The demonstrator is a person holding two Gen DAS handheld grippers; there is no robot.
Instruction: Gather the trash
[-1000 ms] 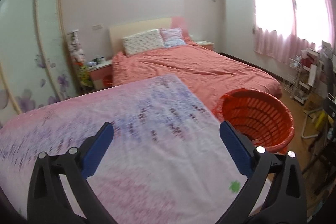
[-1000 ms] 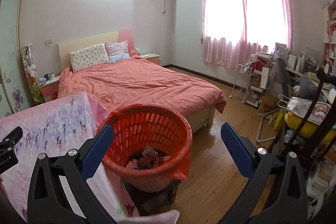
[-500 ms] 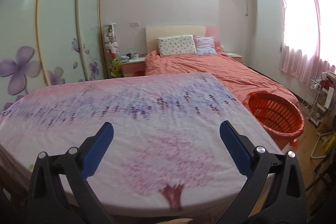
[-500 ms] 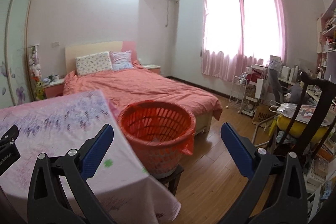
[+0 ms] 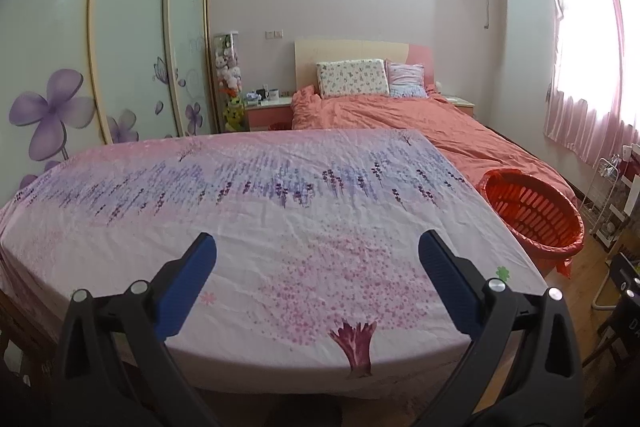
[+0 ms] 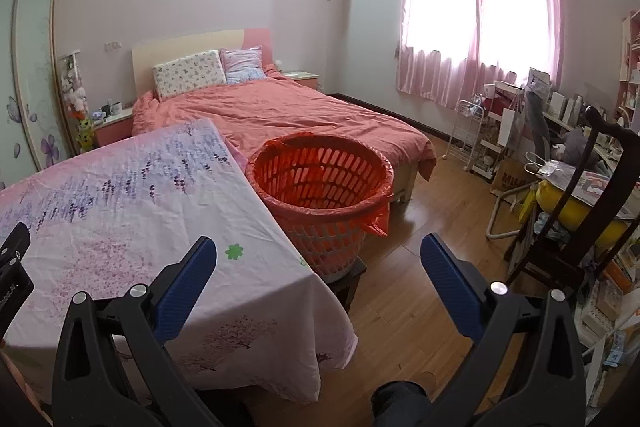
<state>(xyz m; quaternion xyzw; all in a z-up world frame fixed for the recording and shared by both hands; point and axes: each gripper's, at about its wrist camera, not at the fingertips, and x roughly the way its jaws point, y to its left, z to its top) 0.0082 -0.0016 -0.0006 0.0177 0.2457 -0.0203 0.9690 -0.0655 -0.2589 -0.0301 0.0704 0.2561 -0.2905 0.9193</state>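
An orange slotted basket (image 6: 320, 183) lined with a red bag stands on a low dark stool at the table's right end; it also shows in the left wrist view (image 5: 532, 213). Its contents are hidden from here. My left gripper (image 5: 316, 251) is open and empty above the near edge of the table with the pink and lavender flowered cloth (image 5: 256, 203). My right gripper (image 6: 318, 253) is open and empty, near the table's front right corner, in front of the basket. No loose trash shows on the cloth.
A bed with a salmon cover (image 6: 288, 111) lies behind the table and basket. A wardrobe with flower-print doors (image 5: 120, 39) is at left. A dark chair (image 6: 576, 219), a wire rack (image 6: 468, 135) and cluttered shelves stand at right on the wood floor (image 6: 424, 227).
Both grippers have pulled back and away from the basket and the table, so more of the room shows. The left view swung left toward the wardrobe. Both stayed open.
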